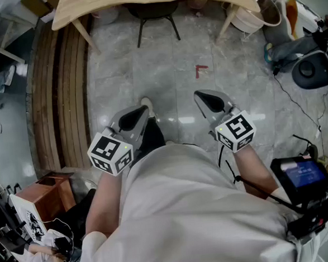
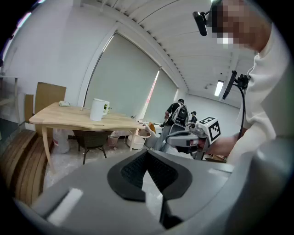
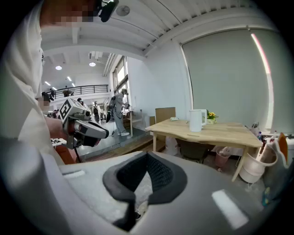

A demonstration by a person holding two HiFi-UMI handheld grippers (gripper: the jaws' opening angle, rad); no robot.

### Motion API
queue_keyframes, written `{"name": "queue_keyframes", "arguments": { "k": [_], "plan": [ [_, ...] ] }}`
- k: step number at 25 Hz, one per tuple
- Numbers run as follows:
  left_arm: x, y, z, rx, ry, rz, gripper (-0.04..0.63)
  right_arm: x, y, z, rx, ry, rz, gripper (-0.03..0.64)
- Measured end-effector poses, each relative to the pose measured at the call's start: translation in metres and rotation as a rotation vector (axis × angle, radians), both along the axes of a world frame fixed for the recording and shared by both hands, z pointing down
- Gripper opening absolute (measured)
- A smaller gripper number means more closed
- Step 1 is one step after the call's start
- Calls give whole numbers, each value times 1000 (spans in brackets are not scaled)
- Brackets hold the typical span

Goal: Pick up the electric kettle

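A pale tiled floor (image 1: 175,54) lies under both sets of jaws. Ahead of them, well apart, stands a wooden worktop (image 2: 69,117) with a dark chair (image 2: 92,140) beneath it. The left gripper (image 2: 147,158) and right gripper (image 3: 146,160) each have jaws clenched on nothing. The white kettle (image 2: 98,109) stands upright on the worktop, far beyond the jaws; any label is too small to read. A red mark (image 1: 201,69) on the floor ahead of the right jaws resembles an F.

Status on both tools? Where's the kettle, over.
Left tool shut, empty. Right tool shut, empty. Electric kettle upright on wooden table, far ahead, untouched. Chair tucked under table; no obstacle seen on the way.
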State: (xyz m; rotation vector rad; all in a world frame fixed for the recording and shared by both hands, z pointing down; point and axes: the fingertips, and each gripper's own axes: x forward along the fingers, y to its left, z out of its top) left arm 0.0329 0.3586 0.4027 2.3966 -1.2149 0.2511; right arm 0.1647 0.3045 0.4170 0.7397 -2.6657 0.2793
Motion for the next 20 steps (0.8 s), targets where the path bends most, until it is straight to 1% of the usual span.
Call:
{"name": "queue_keyframes", "arguments": {
  "k": [3,7,11,15,18,20],
  "plan": [
    [-19,-30,0,-9,29,24,-3,-21,-24,0,-4,25,10,2],
    [-51,-85,-8,-20,60,79,-3,-61,-69,-5,13,71,4,2],
    [-83,-135,-11,2,42,116,-3,-99,-113,-14,16,93,9,2],
    [-102,-177,-11,43,29,157,-3,-122,-154,-26,37,96,46,3],
    [-115,-198,-13,59,43,150,-2,-134,-181,-29,59,118,66,40],
    [-123,-205,-14,69,28,139,-2,-141,-196,-31,71,102,81,58]
  ]
}}
